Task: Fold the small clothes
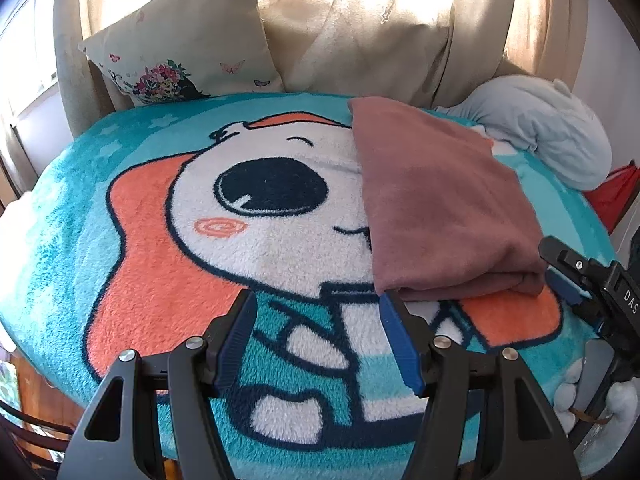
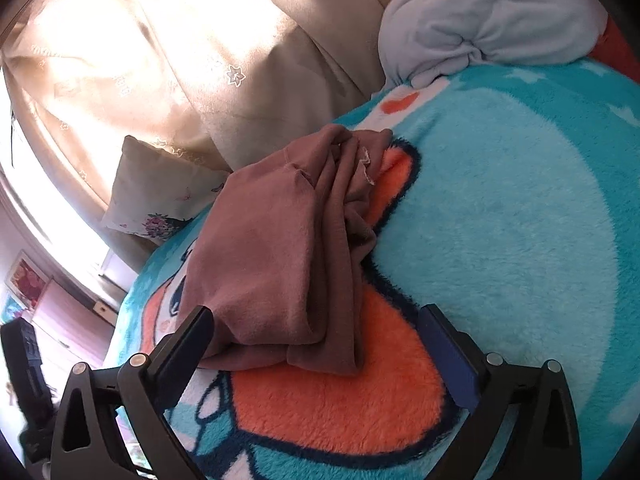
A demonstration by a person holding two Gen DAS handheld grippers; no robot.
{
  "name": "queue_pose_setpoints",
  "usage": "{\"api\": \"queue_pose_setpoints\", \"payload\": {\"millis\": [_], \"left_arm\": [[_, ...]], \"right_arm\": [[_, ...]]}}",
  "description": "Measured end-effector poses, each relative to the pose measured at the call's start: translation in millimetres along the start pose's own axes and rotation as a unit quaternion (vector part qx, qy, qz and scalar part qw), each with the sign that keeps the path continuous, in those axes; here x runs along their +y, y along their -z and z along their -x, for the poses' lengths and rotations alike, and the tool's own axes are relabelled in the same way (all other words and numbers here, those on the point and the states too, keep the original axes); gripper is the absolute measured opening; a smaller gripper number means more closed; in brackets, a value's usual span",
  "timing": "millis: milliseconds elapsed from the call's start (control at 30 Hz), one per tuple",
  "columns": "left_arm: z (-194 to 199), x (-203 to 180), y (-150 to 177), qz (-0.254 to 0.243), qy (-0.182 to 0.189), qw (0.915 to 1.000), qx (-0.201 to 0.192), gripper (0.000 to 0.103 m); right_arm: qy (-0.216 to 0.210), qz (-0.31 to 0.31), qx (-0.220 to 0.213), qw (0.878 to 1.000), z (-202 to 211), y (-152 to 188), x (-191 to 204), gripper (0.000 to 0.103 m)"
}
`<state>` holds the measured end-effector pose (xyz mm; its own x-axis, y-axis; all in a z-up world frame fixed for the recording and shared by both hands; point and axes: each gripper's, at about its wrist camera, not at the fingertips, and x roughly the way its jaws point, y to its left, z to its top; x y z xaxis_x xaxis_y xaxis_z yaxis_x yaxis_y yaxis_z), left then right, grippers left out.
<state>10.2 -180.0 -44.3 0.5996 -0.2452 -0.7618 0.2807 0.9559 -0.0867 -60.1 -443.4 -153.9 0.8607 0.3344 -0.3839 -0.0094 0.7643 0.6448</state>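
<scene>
A folded dusty-pink garment (image 1: 440, 200) lies on a teal cartoon fleece blanket (image 1: 120, 208). In the right wrist view the garment (image 2: 276, 260) shows layered folds with a bunched far end. My left gripper (image 1: 316, 300) is open and empty, its right fingertip just touching the garment's near left corner. My right gripper (image 2: 316, 316) is open, its fingers on either side of the garment's near edge, just short of it. It also shows at the right edge of the left wrist view (image 1: 560, 268).
A beige floral pillow (image 1: 180, 56) and beige curtains (image 1: 380, 20) stand behind the bed. A pale blue plush (image 1: 548, 128) lies at the far right with something red (image 1: 616, 192) beside it. The bed's left edge drops to a wooden floor (image 1: 36, 400).
</scene>
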Motion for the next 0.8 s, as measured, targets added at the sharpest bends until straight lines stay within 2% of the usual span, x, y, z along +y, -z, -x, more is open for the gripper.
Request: {"api": "queue_pose_setpoints", "payload": {"millis": [100,167,267,333,400,500,567,667,733,767,800], "left_arm": [[0,9,-11,0.013,0.028,0.9995,0.001,0.063],[-1,14,-25,0.018,0.052,0.9985,0.006,0.063],[-12,18,-50,0.021,0.085,0.9961,0.011,0.073],[-27,16,-66,0.014,0.089,0.9957,0.02,0.074],[-47,12,-78,0.007,0.091,0.9953,0.032,0.074],[-78,4,-89,0.007,0.107,0.9918,0.068,0.074],[-91,-5,-95,-0.001,0.127,0.9889,0.077,0.074],[-106,-21,-106,-0.011,0.16,0.9837,0.081,0.074],[-118,-28,-112,-0.001,0.198,0.9751,0.1,0.074],[-126,-30,-114,0.018,0.216,0.9695,0.114,0.074],[-133,-31,-113,0.036,0.237,0.9623,0.13,0.071]], "right_arm": [[-0.018,-0.001,0.045,0.999,-4,-13,-3,0.102],[-0.037,-0.024,0.065,0.997,-2,-21,-11,0.102],[-0.058,-0.047,0.07,0.995,2,-37,-21,0.102],[-0.058,-0.046,0.073,0.995,-1,-49,-23,0.102],[-0.041,-0.032,0.071,0.996,-9,-62,-22,0.102],[-0.039,-0.028,0.079,0.996,-24,-77,-21,0.096],[-0.06,-0.028,0.083,0.994,-33,-86,-18,0.096],[-0.043,-0.022,0.095,0.994,-54,-97,-15,0.094],[-0.035,-0.02,0.105,0.994,-70,-101,-14,0.081],[-0.033,-0.014,0.104,0.994,-77,-103,-12,0.079],[-0.034,-0.004,0.102,0.994,-82,-104,-7,0.067]]}}
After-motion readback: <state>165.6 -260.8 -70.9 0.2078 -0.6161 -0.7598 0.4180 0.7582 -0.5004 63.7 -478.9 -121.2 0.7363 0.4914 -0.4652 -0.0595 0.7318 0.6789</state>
